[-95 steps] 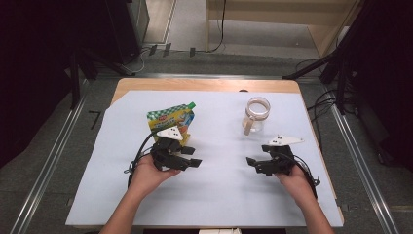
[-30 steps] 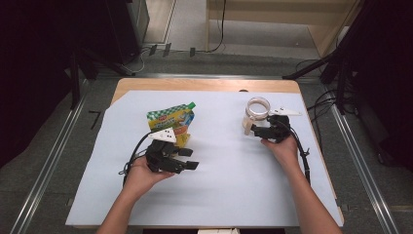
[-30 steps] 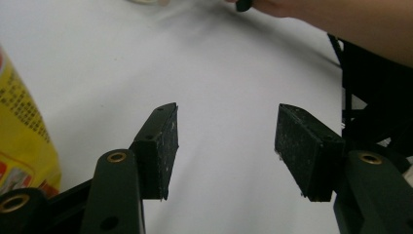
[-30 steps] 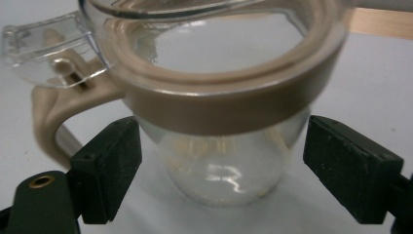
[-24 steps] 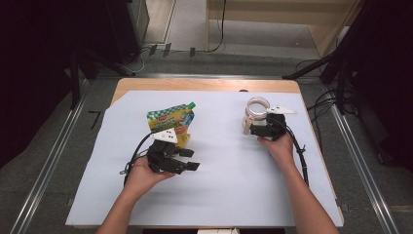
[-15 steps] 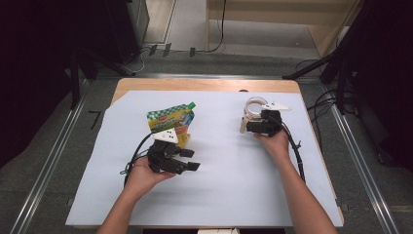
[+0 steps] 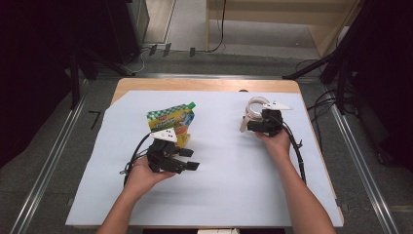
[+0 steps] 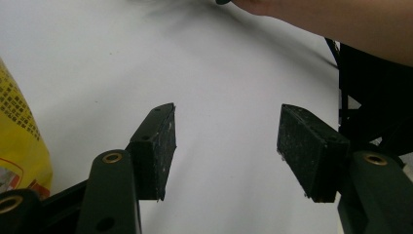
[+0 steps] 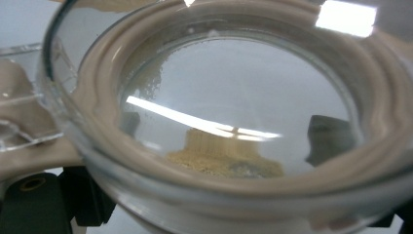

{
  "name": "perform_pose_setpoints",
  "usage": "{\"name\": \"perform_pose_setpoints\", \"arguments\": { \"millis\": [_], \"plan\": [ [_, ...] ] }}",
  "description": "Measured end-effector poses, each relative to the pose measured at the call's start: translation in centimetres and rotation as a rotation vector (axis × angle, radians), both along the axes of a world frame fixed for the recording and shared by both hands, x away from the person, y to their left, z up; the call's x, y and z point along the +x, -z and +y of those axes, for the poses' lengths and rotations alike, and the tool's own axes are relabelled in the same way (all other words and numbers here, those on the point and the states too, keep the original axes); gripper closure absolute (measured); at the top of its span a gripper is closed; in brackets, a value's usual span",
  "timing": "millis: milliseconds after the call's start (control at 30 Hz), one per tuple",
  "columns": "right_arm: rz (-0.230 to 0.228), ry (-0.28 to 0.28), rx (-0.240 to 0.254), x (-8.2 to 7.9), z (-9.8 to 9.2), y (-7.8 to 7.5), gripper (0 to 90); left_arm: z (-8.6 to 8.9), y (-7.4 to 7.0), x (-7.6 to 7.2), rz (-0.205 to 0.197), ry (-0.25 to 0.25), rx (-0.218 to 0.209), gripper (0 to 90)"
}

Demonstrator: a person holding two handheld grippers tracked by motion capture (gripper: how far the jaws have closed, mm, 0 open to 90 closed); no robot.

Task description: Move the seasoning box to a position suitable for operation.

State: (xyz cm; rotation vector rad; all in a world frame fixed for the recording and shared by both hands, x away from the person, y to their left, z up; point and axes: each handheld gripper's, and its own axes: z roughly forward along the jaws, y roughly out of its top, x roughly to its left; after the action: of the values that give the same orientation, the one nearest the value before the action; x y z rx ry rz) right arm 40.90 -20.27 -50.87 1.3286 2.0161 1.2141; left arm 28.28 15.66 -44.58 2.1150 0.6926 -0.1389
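**Right gripper at the jar, left gripper open beside the pouch**

From the high view we see the left gripper (image 7: 187, 160) low on the white sheet (image 7: 219, 195), just below the pouch (image 7: 171, 122). Its jaws point toward the middle of the sheet and stand apart with nothing between them; they have just been opening a little. The right gripper (image 7: 249, 124) sits at the far right of the sheet, right up against the jar (image 7: 254, 106). From here we cannot tell whether its jaws press on the jar.

In the left gripper view we see both black pads (image 8: 159, 146) well apart, with bare sheet between them. The yellow pouch (image 8: 19, 136) lies off to the left edge, clear of the jaws. A forearm (image 8: 336, 24) crosses the top right.

In the right gripper view the jar (image 9: 219, 122) is very close, with its clear lid toward us and its beige rim all round; a tan powder lies inside. The jaws rise on either side of the jar. We cannot tell whether they clamp it or merely flank it.
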Motion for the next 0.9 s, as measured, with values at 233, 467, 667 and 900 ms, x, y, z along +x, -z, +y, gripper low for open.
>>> {"name": "perform_pose_setpoints", "arguments": {
  "millis": [233,467,667,900],
  "plan": [
    [-0.027,-0.012,0.02,-1.0,-0.3,-1.2,12.1,-0.1,0.0,0.0,0.004,-0.002,0.003,39.7],
    [-0.022,-0.057,0.014,-3.0,-0.3,-2.2,12.1,0.0,0.0,0.0,0.001,-0.005,0.001,39.6],
    [-0.031,-0.097,0.014,-5.3,-0.3,-2.8,12.1,-0.2,0.1,0.0,0.002,-0.004,0.002,39.6],
    [-0.051,-0.135,0.016,-7.9,-0.5,-2.9,12.2,-0.4,0.1,0.1,0.0,0.0,0.012,39.6]
  ]
}}
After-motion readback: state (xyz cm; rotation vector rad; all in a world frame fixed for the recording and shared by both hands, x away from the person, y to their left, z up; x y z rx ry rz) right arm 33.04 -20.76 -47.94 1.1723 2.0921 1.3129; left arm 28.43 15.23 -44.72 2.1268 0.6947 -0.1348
